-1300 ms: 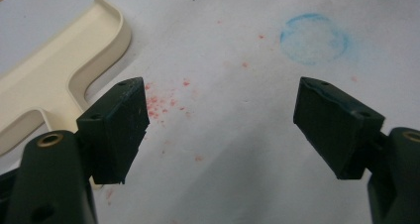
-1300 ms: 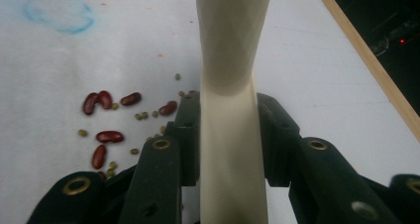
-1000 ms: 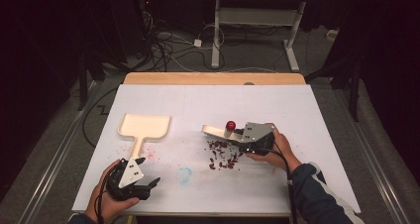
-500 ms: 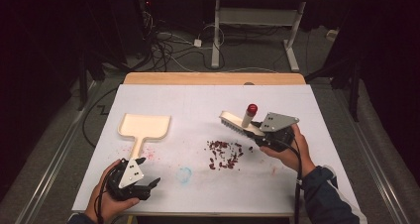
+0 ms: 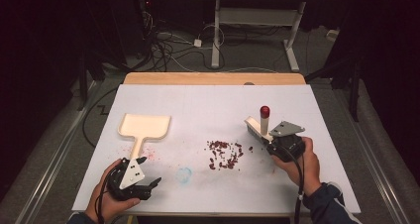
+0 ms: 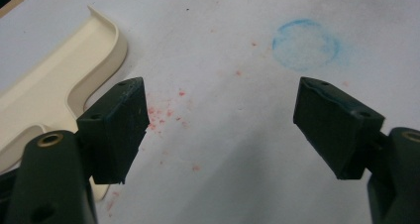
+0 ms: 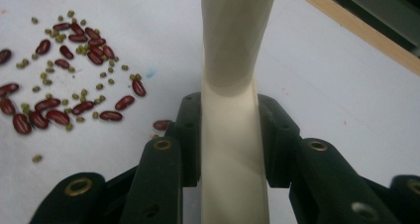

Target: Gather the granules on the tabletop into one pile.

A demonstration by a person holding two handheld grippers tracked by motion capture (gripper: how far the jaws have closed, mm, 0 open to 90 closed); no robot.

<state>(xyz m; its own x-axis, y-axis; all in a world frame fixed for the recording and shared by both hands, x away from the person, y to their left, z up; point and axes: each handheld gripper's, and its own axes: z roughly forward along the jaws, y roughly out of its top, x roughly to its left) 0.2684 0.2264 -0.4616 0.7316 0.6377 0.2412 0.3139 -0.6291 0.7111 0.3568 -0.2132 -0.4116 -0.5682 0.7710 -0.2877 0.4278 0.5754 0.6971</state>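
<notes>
While my right gripper (image 5: 267, 140) has its jaws clenched on the brush (image 5: 258, 126) handle, the beans (image 5: 225, 153) lie just left of it on the table (image 5: 198, 105), and my left gripper (image 5: 148, 183), jaws released, rests beside the dustpan (image 5: 143, 127).
</notes>
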